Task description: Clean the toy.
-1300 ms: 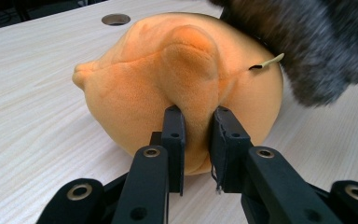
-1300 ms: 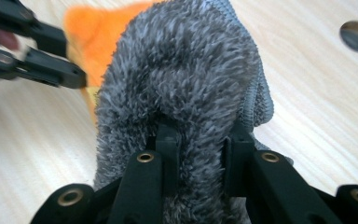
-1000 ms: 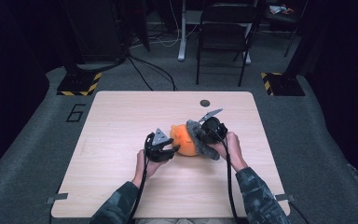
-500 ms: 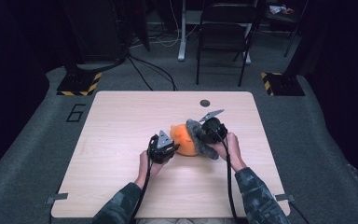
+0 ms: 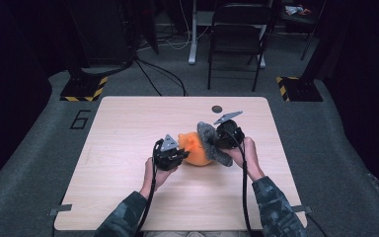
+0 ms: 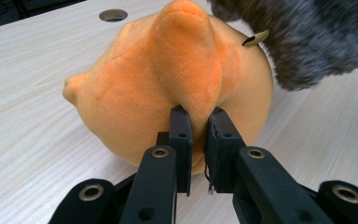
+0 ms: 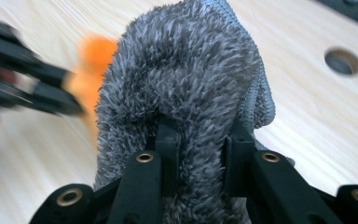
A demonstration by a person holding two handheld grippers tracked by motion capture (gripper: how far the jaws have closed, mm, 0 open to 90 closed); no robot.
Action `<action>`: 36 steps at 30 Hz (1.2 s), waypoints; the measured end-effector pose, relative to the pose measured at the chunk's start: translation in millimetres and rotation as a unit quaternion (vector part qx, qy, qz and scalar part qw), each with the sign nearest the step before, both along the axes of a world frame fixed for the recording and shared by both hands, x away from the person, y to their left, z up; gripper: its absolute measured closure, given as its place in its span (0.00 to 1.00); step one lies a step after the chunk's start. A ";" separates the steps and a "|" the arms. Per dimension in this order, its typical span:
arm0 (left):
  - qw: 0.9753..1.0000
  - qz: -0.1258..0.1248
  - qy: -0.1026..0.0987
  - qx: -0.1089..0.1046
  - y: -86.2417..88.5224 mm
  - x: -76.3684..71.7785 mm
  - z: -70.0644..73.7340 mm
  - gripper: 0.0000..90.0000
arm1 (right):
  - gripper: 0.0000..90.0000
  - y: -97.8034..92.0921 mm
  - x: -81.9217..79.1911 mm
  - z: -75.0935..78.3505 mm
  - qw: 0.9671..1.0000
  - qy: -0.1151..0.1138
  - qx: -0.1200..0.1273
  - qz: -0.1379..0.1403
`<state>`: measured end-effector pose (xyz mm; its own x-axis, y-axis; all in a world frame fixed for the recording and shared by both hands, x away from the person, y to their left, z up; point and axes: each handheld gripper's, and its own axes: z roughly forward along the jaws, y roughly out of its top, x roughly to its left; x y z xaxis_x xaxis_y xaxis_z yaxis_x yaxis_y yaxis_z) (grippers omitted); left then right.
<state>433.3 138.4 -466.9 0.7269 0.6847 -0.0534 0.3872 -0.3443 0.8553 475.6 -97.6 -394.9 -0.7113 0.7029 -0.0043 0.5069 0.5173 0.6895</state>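
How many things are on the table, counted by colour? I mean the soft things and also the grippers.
Orange: 1, the plush toy, pinched by the left gripper.
Grey: 1, the fluffy cloth, clamped by the right gripper.
Black: 2, the two grippers.
Total: 4.

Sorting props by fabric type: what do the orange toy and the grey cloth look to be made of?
Orange toy: likely short-pile plush, matte and velvety, with sewn seams and a soft fold pinched by the left gripper. Grey cloth: apparently long-pile microfibre or fleece, shaggy fibres with a stitched hem, clamped by the right gripper.
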 end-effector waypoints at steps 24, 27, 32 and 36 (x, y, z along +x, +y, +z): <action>1.000 0.015 0.003 -0.004 6.2 5.7 -10.4 0.90 | 0.80 13.3 4.1 -20.8 0.999 0.009 -0.051 0.004; 1.000 0.012 0.006 -0.004 7.3 6.2 -10.3 0.89 | 0.80 1.4 13.0 -30.5 0.998 0.029 -0.056 -0.015; 1.000 0.013 0.002 -0.005 6.3 6.2 -10.7 0.89 | 0.80 -14.4 25.6 -51.1 0.995 0.062 -0.062 -0.044; 1.000 0.010 0.000 -0.003 4.8 5.3 -10.0 0.89 | 0.80 -16.2 30.2 -68.0 0.993 0.081 -0.067 -0.054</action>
<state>438.5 143.2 -476.9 0.7135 0.6983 -0.0575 0.3932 -0.3312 0.8577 505.8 -113.8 -462.9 -0.6302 0.7765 0.0046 0.6630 0.5350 0.5237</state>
